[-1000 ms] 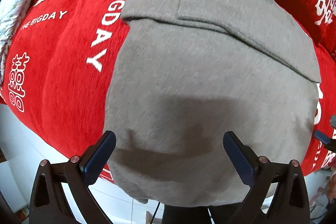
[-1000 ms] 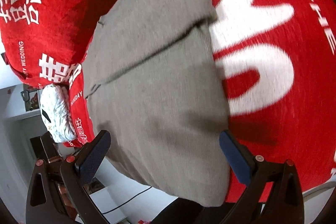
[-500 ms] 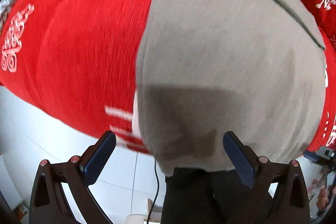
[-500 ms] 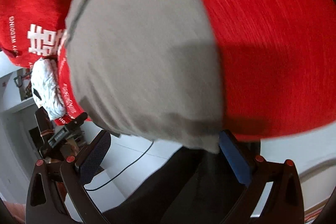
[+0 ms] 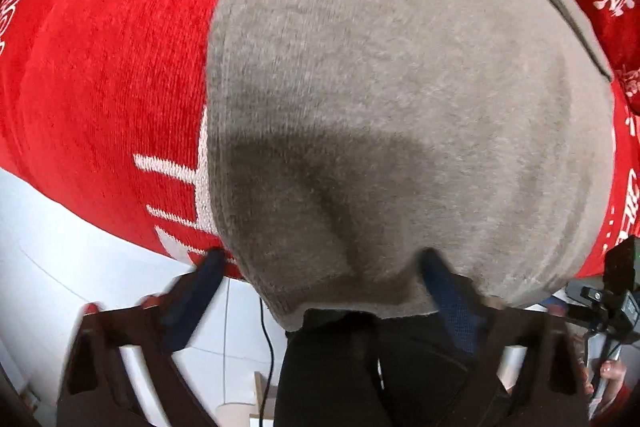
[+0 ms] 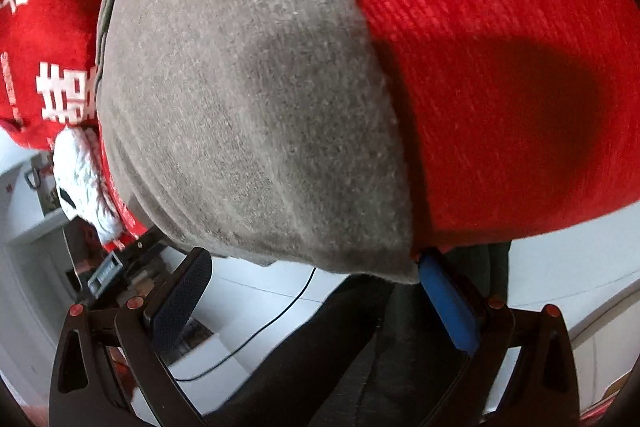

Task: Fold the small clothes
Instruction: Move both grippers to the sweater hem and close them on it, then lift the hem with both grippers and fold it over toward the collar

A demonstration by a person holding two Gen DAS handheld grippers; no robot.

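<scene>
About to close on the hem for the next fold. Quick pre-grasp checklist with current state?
1. Left gripper jaws open, straddling the grey knit garment hem: ok.
2. Right gripper jaws open at the garment's corner: ok.
3. Hem actually between the pads: cannot tell, fabric hides the fingertips.
4. Garment lying flat on the red printed blanket: ok.
5. Earlier fold staying in place at the far end: ok, seam visible.
6. Left view sharp: not ok, motion blur.

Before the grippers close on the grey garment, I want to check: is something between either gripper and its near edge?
Nothing visible. The open left gripper and right gripper both reach the hem of the grey garment on the red blanket.
</scene>
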